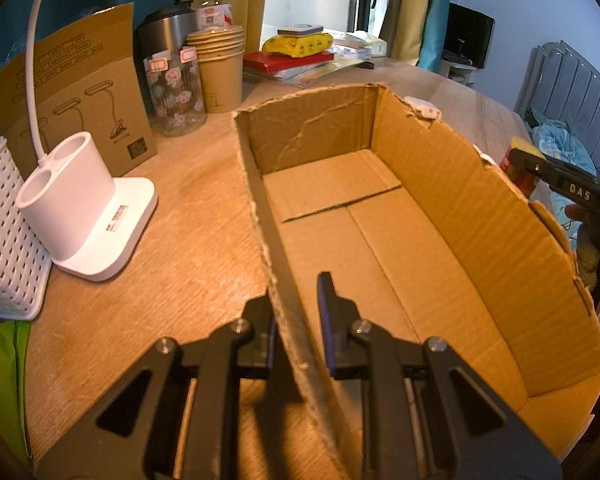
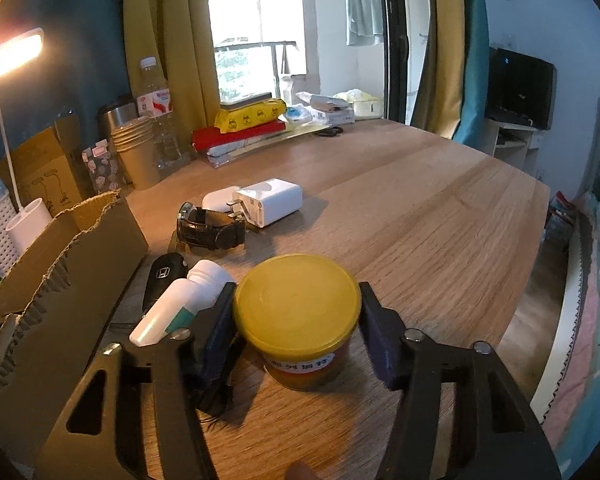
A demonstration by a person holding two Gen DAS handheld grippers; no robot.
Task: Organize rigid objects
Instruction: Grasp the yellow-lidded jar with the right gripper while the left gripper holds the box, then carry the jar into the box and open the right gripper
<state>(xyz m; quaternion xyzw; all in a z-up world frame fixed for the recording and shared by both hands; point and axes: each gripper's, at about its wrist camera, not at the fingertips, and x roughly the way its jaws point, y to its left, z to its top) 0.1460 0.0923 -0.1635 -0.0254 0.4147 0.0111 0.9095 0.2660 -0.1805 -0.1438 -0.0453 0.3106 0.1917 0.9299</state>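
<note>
Left tool (image 1: 296,304) clenched on box (image 1: 480,216) wall; right tool (image 2: 296,308) straddles jar (image 2: 298,312), bare table (image 2: 440,208) beyond

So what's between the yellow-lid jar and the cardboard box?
A white bottle on its side and a black car key, seen in the right wrist view beside the jar and box.

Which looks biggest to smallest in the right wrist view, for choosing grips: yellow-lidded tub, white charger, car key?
1. yellow-lidded tub, though nearness to the camera inflates it.
2. white charger.
3. car key, partly hidden, so unsure against the charger.
</note>
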